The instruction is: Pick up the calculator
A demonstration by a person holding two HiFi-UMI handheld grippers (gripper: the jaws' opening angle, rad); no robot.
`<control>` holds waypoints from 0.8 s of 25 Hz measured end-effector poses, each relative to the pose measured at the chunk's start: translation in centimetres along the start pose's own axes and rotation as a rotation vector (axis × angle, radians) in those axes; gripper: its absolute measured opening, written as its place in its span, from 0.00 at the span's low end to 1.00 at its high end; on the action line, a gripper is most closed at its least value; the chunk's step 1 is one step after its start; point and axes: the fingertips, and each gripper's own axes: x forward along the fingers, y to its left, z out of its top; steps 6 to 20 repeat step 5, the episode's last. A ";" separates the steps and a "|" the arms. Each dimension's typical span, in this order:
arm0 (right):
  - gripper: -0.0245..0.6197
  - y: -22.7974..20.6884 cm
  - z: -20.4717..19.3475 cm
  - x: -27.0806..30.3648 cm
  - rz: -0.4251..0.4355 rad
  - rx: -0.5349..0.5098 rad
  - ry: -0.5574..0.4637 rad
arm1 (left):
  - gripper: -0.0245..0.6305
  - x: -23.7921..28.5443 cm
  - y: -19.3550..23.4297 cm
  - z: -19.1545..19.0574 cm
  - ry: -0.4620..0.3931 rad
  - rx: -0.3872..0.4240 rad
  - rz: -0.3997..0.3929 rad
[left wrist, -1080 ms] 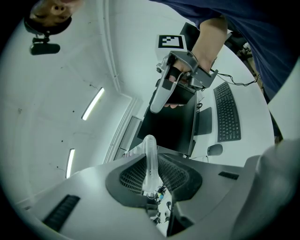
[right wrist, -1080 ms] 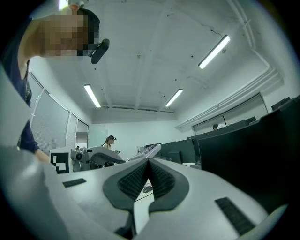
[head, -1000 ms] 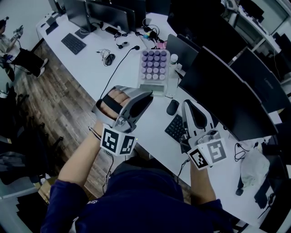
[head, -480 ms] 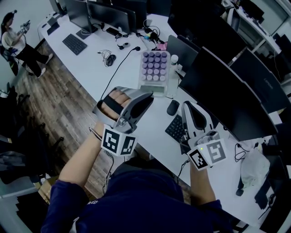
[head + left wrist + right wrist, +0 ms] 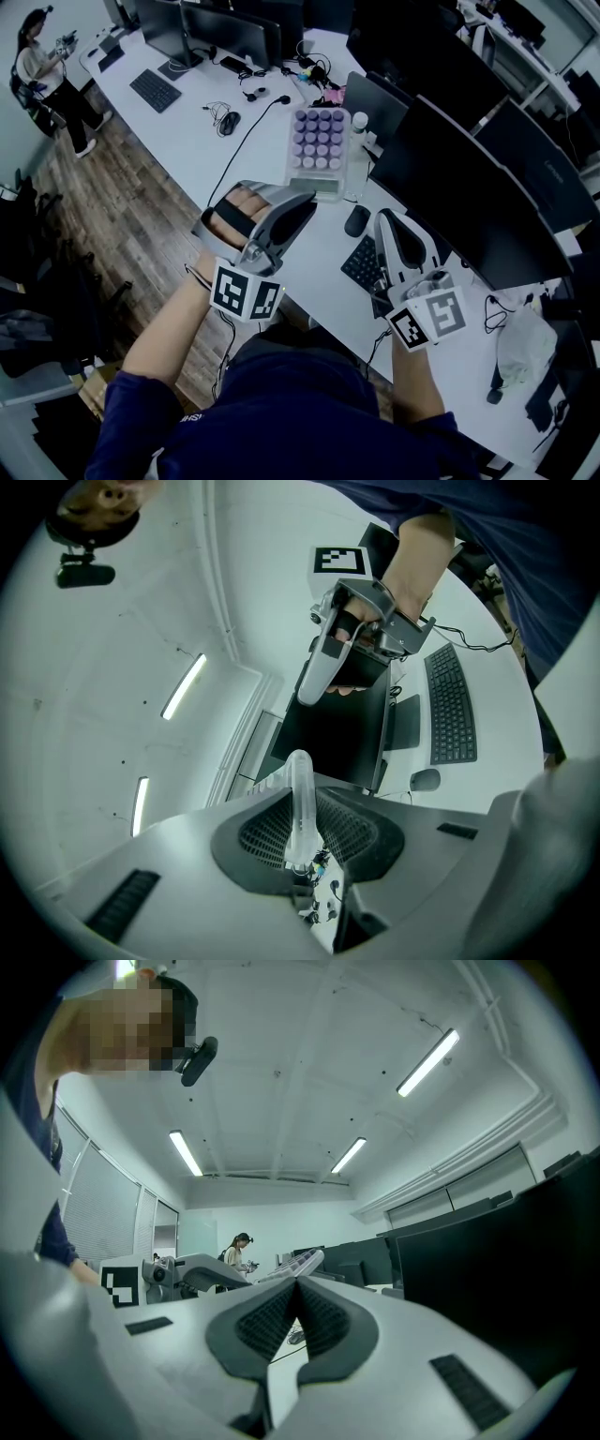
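The calculator, white with round purple keys and a clear base, hangs tilted above the white desk. My left gripper is shut on its near edge. In the left gripper view that edge shows as a translucent white strip pinched between the dark pads. From the right gripper view the calculator sticks out of the left gripper. My right gripper hovers over a black keyboard, apart from the calculator. Its pads meet at the tip with nothing between them.
A black keyboard and a mouse lie under the right gripper. Dark monitors line the right side. Another keyboard, a mouse and cables lie at the far end. A person stands at far left.
Both grippers and the calculator have kept still. Only the person at the far left has shifted position.
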 end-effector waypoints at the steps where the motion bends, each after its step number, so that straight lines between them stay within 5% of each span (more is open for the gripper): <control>1: 0.04 0.0 0.0 0.0 0.001 0.000 0.000 | 0.18 0.0 0.0 0.0 0.002 -0.001 -0.001; 20: 0.04 0.1 0.1 0.1 0.004 0.000 -0.001 | 0.18 0.0 -0.1 -0.2 0.007 -0.003 -0.006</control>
